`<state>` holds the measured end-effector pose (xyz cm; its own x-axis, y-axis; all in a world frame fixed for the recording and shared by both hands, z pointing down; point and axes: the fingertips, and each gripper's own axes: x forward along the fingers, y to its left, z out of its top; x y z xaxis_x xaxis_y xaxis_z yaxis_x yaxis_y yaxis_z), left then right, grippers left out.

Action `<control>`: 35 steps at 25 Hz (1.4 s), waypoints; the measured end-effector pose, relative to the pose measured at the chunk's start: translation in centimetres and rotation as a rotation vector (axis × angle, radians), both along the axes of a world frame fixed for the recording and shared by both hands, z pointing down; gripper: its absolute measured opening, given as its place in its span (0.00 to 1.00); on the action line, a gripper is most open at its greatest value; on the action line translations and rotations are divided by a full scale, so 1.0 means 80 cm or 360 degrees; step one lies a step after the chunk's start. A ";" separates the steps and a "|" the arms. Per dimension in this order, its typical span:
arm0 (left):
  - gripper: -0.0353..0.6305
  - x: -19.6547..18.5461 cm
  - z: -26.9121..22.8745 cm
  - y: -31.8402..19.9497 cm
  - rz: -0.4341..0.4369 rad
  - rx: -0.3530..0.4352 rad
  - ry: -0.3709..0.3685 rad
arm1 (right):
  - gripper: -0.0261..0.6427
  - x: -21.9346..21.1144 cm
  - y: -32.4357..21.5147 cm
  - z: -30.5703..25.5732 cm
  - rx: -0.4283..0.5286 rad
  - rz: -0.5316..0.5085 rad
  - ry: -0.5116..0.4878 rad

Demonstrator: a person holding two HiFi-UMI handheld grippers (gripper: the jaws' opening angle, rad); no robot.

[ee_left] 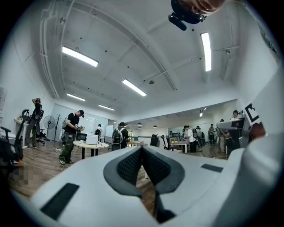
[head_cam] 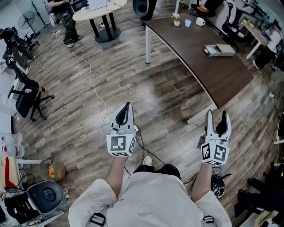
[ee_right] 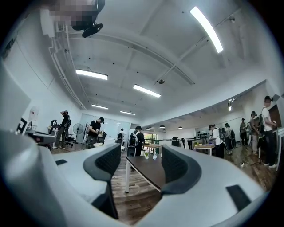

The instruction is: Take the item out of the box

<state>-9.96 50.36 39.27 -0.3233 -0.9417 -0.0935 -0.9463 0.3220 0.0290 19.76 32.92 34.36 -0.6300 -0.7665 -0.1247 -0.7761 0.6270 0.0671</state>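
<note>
A shallow open box point(head_cam: 219, 50) lies on the dark brown table point(head_cam: 195, 62), far ahead and to the right of both grippers; I cannot make out what is in it. My left gripper point(head_cam: 127, 106) is held over the wooden floor, well short of the table, with its jaws together and nothing between them; its pads point(ee_left: 131, 165) meet in the left gripper view. Near the table's front corner, my right gripper point(head_cam: 217, 116) is open and empty. The right gripper view shows the table point(ee_right: 148, 170) between its jaws.
A small plant point(head_cam: 176, 20), a cup point(head_cam: 188, 23) and a mug point(head_cam: 200, 21) stand at the table's far end. A cable point(head_cam: 94, 84) runs across the floor. Office chairs point(head_cam: 26, 97) stand at the left, a round white table point(head_cam: 97, 11) at the back. Several people point(ee_left: 71, 135) stand far off.
</note>
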 end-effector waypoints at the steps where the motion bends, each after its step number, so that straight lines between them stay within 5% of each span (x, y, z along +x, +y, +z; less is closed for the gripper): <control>1: 0.06 -0.008 -0.002 0.001 -0.0008 0.0006 0.0005 | 0.46 -0.006 -0.001 -0.003 0.0008 0.0000 -0.0001; 16: 0.06 -0.043 0.008 -0.082 0.0006 -0.0050 -0.0049 | 0.46 -0.046 -0.086 0.017 -0.0019 0.0005 -0.0083; 35: 0.06 -0.021 -0.018 -0.413 0.0168 -0.0141 -0.0145 | 0.46 -0.026 -0.383 0.032 -0.0155 0.0102 -0.0126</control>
